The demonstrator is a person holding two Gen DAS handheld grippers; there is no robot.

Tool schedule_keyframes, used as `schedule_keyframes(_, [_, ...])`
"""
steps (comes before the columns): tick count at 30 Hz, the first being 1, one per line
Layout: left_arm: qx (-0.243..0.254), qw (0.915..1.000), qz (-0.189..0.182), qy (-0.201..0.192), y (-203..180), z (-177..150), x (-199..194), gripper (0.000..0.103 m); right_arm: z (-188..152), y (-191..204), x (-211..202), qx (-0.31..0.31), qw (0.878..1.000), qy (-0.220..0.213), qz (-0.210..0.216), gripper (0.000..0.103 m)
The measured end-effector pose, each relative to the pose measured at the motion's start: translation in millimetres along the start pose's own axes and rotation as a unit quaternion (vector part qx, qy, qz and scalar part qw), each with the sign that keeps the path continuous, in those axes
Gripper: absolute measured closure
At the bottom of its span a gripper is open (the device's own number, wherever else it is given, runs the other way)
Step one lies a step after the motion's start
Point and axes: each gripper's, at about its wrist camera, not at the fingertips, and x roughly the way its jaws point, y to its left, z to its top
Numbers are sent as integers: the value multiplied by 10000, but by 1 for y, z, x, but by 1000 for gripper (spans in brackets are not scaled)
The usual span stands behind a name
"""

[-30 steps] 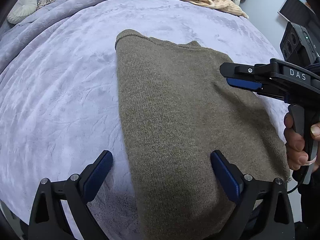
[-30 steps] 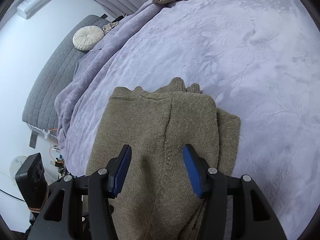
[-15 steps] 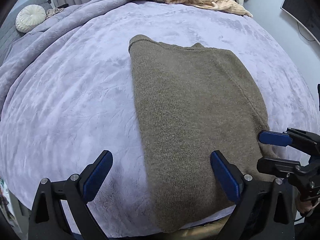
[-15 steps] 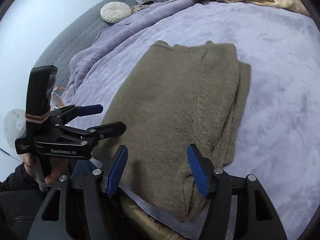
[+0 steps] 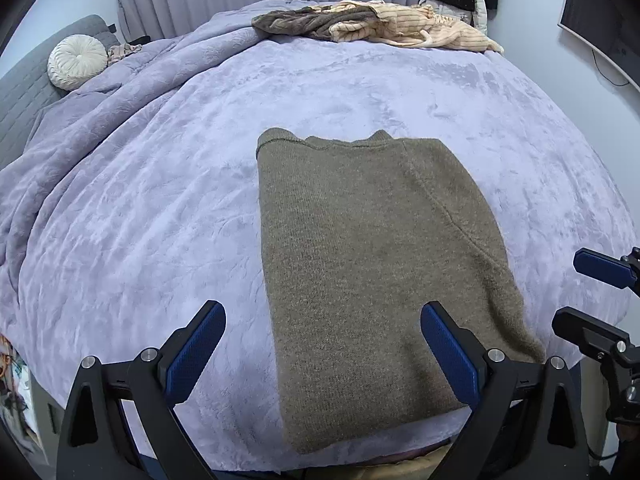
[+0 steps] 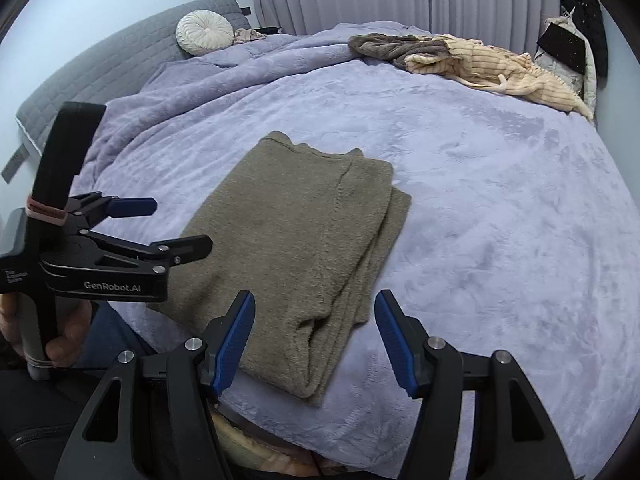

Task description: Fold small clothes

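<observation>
Folding looks partly done: the olive knit sweater (image 5: 372, 264) lies flat near the foot of the bed (image 5: 160, 208) as a long, narrow rectangle, sides tucked in, layered edges visible on its right in the right wrist view. A crosswise fold probably remains. Both tools are released and empty, the left tool (image 5: 322, 354) and right tool (image 6: 314, 338) hovering apart over its near end. Unfolded clothes (image 5: 372, 24) wait at the far edge beyond a round cushion (image 5: 77, 62); nothing obstructs.

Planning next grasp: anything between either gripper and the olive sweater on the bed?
Nothing visible. The sweater lies folded on bare blanket, with both the left gripper and right gripper open just above its near edge.
</observation>
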Motion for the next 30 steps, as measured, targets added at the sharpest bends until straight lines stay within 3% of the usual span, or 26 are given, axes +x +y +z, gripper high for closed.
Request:
schedule_keyframes(11, [-122,9996,65,241,-5,-2,1,4,3,12,8,-226,9985,262,-423,37])
schedule_keyframes(20, [-128,9989,272,348,-3,-2,5,4,5,14,9,-248,9983,287,-440,37])
schedule_keyframes(30, [-151,9989,177,397,0,0,7,4,9,12,10,-297,9982,307,-433,37])
